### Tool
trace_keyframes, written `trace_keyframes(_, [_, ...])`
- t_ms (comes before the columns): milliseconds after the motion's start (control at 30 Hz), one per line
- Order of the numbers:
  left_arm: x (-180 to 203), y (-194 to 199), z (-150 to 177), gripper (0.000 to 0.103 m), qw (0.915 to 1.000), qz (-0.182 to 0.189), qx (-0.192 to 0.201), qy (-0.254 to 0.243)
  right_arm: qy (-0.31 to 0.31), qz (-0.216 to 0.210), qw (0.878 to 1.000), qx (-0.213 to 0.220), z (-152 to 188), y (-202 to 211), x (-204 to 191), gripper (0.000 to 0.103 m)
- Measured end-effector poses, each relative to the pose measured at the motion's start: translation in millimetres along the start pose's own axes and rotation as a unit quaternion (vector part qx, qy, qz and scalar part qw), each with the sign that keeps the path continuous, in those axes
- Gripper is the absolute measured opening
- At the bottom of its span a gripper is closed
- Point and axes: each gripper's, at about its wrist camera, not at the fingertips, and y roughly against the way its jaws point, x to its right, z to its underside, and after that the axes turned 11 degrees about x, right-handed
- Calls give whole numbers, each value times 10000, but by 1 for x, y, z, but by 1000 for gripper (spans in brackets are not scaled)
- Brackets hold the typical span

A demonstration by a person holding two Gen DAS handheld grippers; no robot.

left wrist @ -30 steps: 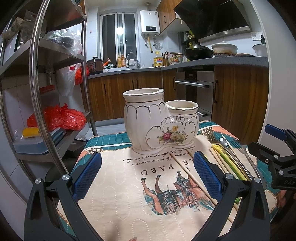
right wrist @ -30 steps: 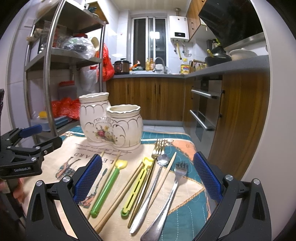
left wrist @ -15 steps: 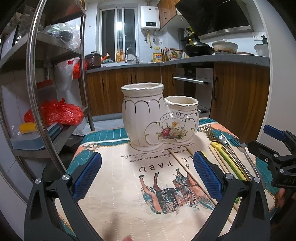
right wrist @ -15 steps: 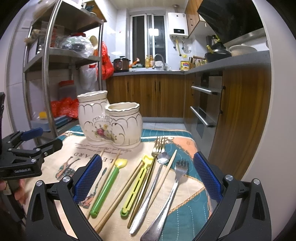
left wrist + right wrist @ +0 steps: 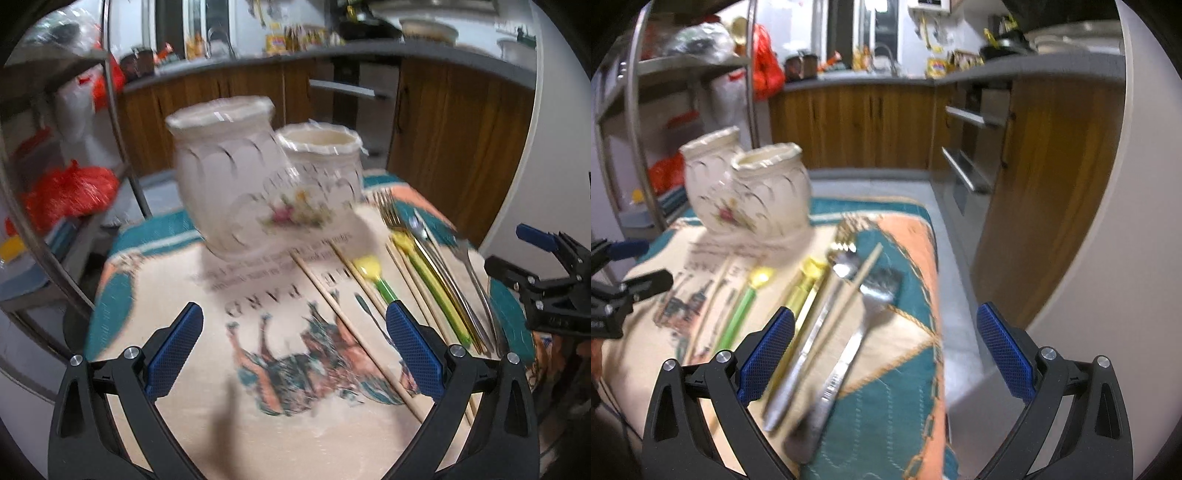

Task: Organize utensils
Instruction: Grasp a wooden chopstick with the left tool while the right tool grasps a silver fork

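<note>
So, both tongs gaping, nothing held. My right tongs (image 5: 885, 350) hang over the near end of the utensil row, w/ the steel fork (image 5: 849, 343) between the pads; my left tongs (image 5: 294, 350) sit over the printed cloth (image 5: 221, 406) on the desk, a bare chopstick (image 5: 354, 332) running under them. Rest of the row lies side by side on the cloth: green-handled spoon (image 5: 738, 314), yellow utensil (image 5: 807, 284), steel spoon (image 5: 812, 332), gold fork (image 5: 846, 232). Twin-cup ceramic holder (image 5: 251, 184) stands behind, empty as far as I can see. Frames blurry. Step looks like approach for 1st pick; nothing sorted yet. Next: drop right tongs onto the fork handle, close, lift, tip into a cup.
</note>
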Motion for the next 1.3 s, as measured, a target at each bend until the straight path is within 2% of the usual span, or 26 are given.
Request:
trace_keyframes(100, [6, -9, 5, 94, 9997, 38, -188, 134, -201, 41, 9997, -156, 3, -6, 9, 97])
trace_keyframes(200, [13, -18, 8, 80, 9991, 26, -400, 151, -413, -64, 9987, -289, 5, -11, 13, 94])
trace_keyframes(233, [15, -19, 10, 79, 9989, 7, -450, 134, -473, -118, 9982, -345, 4, -13, 13, 93])
trace_keyframes(400, [27, -27, 18, 59, 9976, 22, -690, 74, -476, -201, 9968, -616, 5, -24, 10, 65])
trace_keyframes(467, [32, -27, 20, 56, 9978, -49, -658, -52, -532, -237, 9957, -717, 6, -29, 10, 58])
trace_keyframes(533, [34, -26, 19, 47, 9978, -16, -648, -100, -579, -283, 9948, -783, 7, -33, 9, 51])
trace_keyframes(600, [38, -27, 18, 28, 9975, 28, -670, -204, -557, -299, 9944, -850, 6, -37, 7, 42])
trace_keyframes(633, [39, -28, 16, 25, 9972, 66, -700, -246, -528, -289, 9943, -879, 5, -40, 6, 41])
trace_keyframes(700, [38, -29, 14, 14, 9968, 122, -752, -244, -459, -297, 9943, -913, 3, -43, 3, 32])
trace_keyframes(800, [32, -29, 14, 13, 9963, 210, -806, -212, -468, -402, 9936, -951, 1, -47, 2, 20])
trace_keyframes(967, [19, -25, 13, 9, 9951, 350, -910, -140, -603, -589, 9923, -907, 1, -43, 3, 7])
trace_keyframes(1167, [2, -20, 14, 5, 9943, 529, -922, -11, -579, -754, 9940, -543, -5, -26, 1, 5])
trace_keyframes(1300, [-8, -8, 13, 5, 9951, 689, -708, 62, -518, -862, 9947, -197, -12, -9, -2, 4])
